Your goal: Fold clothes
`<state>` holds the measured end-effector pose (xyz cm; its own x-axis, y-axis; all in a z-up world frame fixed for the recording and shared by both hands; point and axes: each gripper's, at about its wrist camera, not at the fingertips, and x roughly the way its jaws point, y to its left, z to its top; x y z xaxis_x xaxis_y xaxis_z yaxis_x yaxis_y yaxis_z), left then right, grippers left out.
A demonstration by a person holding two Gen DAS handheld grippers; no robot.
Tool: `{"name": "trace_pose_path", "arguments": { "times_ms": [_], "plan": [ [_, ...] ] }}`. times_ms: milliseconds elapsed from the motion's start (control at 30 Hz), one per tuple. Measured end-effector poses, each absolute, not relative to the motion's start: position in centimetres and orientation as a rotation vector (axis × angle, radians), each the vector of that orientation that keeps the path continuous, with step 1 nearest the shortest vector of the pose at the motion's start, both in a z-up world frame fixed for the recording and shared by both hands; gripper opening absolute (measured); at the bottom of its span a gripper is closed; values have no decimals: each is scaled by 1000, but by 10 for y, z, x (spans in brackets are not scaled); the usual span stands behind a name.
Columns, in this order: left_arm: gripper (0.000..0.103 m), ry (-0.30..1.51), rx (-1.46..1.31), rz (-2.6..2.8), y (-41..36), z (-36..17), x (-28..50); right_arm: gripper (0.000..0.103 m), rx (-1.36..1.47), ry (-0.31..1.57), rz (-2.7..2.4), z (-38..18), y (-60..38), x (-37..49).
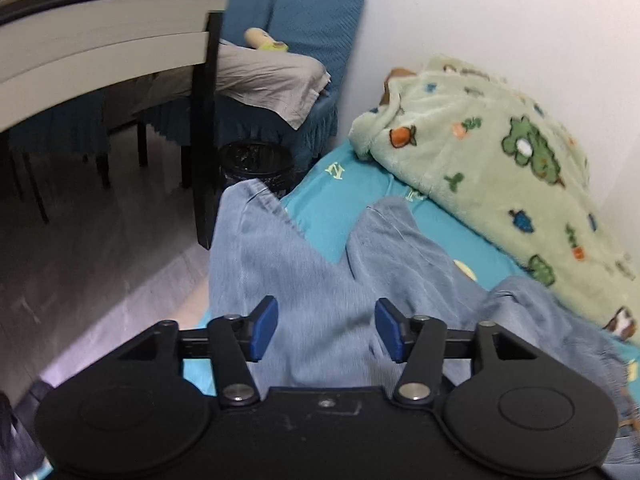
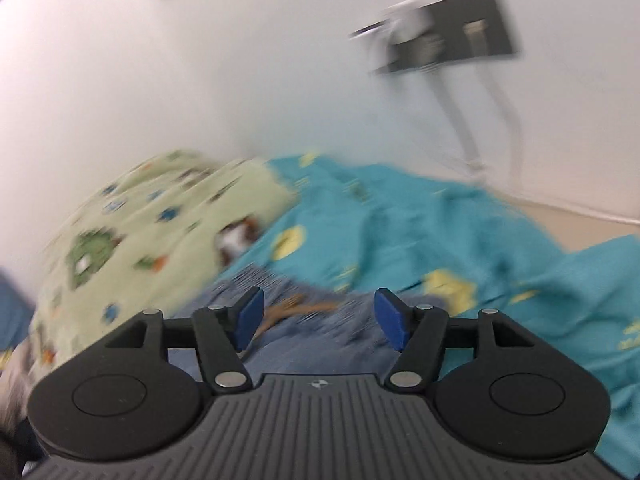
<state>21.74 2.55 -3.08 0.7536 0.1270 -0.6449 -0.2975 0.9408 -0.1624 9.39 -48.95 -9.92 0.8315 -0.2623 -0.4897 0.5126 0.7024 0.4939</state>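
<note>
the jeans (image 1: 304,280) lie spread on the teal sheet (image 1: 340,200), legs pointing away, just beside the green printed blanket (image 1: 500,168). the left gripper (image 1: 326,330) hangs over them, jaws apart with nothing pinched. only this view shows the table (image 1: 100,40) and blue chairs (image 1: 312,20). the blurred right view shows the right gripper (image 2: 318,320), jaws apart and empty, over the waistband, plus a wall socket (image 2: 452,36).

I'm working in a home bedroom: a bed with a turquoise sheet (image 1: 340,204), a green cartoon-print blanket (image 1: 500,168) against the white wall (image 1: 500,12), blue-covered chairs (image 1: 312,20) and a table (image 1: 100,28) nearby.
</note>
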Motion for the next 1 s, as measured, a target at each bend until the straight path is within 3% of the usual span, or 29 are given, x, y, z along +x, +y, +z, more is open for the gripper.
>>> {"name": "trace_pose_path", "arguments": {
  "times_ms": [200,433,467,500,533,567,1000],
  "plan": [
    [53,771,-189,260,29,-54,285,63,602,595,-219,-132,-436,138],
    [53,954,-123,226,41,-99,344,63,527,628,-153,-139,-414,158],
    [51,965,-113,233,43,-102,346,63,527,638,-152,-141,-413,160],
    [34,974,-110,238,46,-104,348,63,530,649,-150,-141,-409,158],
    [11,977,-114,245,50,-105,347,63,531,659,-147,-143,-408,161],
    [4,976,-125,249,55,-105,346,63,527,664,-144,-144,-406,162],
    [3,744,-559,248,183,-19,210,61,362,664,21,-140,-368,152]
  ]
}}
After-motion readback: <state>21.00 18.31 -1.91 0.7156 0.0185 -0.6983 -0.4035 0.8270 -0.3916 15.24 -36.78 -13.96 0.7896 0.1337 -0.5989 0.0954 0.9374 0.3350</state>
